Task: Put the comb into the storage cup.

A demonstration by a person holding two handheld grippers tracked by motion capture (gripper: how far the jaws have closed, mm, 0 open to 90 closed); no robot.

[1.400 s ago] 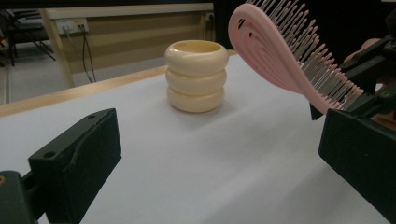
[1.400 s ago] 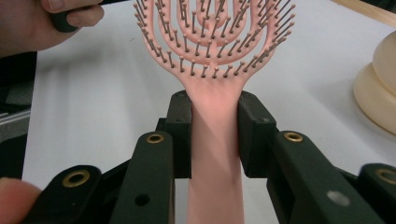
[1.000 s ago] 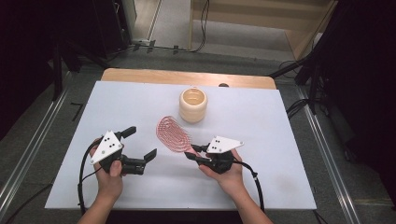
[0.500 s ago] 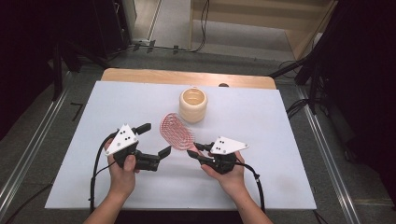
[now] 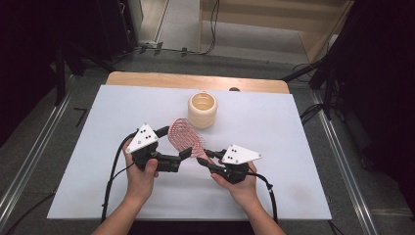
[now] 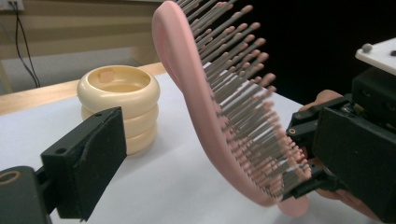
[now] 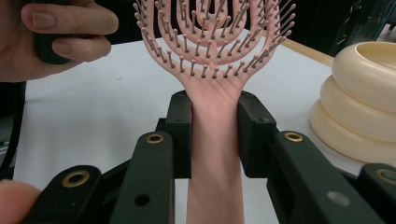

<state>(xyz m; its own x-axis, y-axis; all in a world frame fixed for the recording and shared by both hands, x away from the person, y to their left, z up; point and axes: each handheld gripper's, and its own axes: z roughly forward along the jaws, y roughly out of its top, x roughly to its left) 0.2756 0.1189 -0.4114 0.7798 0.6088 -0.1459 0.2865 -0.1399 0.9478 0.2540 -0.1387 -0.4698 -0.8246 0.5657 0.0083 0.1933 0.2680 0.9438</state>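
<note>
High view: a pink hairbrush [image 5: 185, 137] is held above the white table [image 5: 293, 147], its head slanting away from the person towards a cream ribbed cup [image 5: 202, 110] that stands upright near the far edge. The right gripper [image 5: 208, 157] has the brush by its handle; the left gripper [image 5: 182, 155] sits just beside the head on the other side. Each gripper carries a grey three-cornered plate and trails a black cable towards the person.

Right gripper view: the detail of the grasp, which the high view is too coarse to give. Both black jaws press on the pink handle [image 7: 215, 140] just below the head, one on either flank, so this claw is closed firmly on the brush. The bristle side faces the camera. The cup [image 7: 359, 107] stands at the right, apart from the brush; the fingers [image 7: 65, 32] of the other hand appear at upper left.

Left gripper view: the brush [image 6: 201, 116] seen edge-on, tilted, bristles pointing towards the right gripper [image 6: 299, 179]. One pad [image 6: 88, 163] of the left claw stands clear of the brush back, with bare table between them; this claw is open and holds nothing. The cup [image 6: 119, 107] lies behind that pad, partly covered by it, and the brush head hides the table beyond
</note>
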